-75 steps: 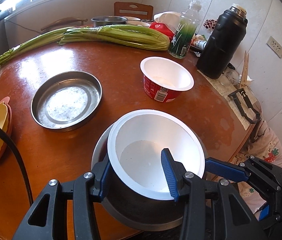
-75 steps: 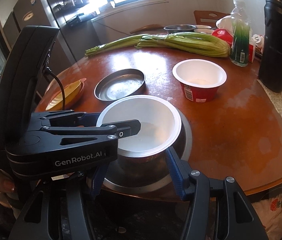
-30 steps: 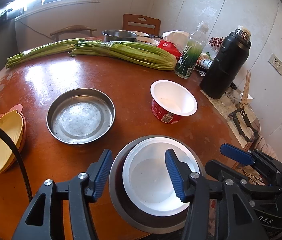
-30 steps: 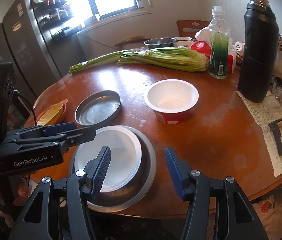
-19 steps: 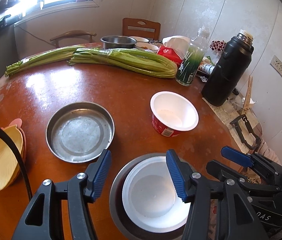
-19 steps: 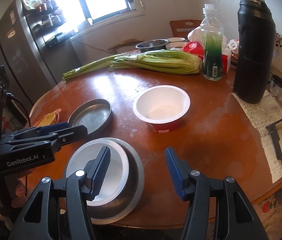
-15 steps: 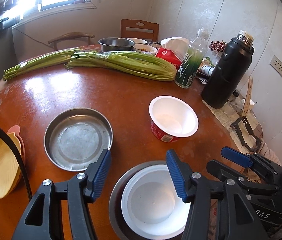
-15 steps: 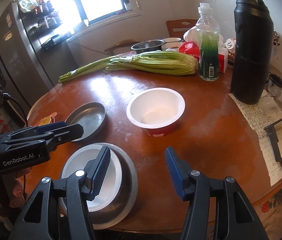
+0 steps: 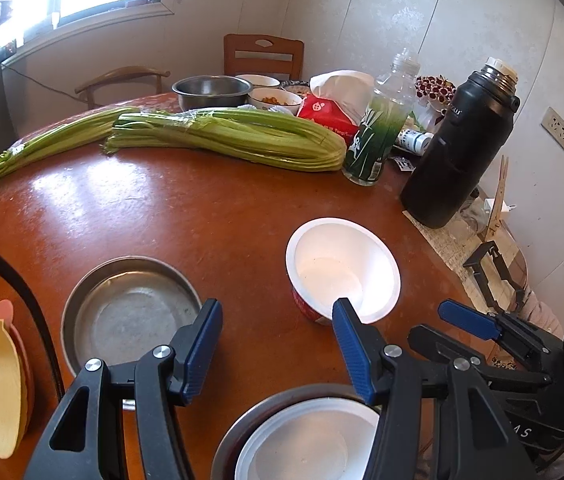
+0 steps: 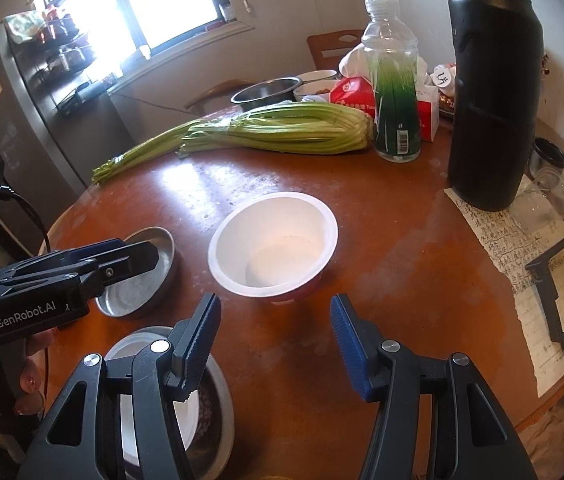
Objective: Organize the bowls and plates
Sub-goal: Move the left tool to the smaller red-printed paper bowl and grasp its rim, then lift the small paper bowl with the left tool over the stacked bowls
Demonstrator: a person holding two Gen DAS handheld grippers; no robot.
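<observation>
One bowl nested; I aim right hand-held gripper, open, empty, at red-and-white paper bowl beside steel plate; left hand-held gripper open, empty.

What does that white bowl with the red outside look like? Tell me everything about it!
The white bowl is a round paper-looking cup bowl, white inside with a wide rolled rim and a red printed outside. It looks empty. It stands upright by itself on the brown table, touching nothing else. The steel plate lies apart on one side, and the right hand-held gripper hangs open just in front of it.
</observation>
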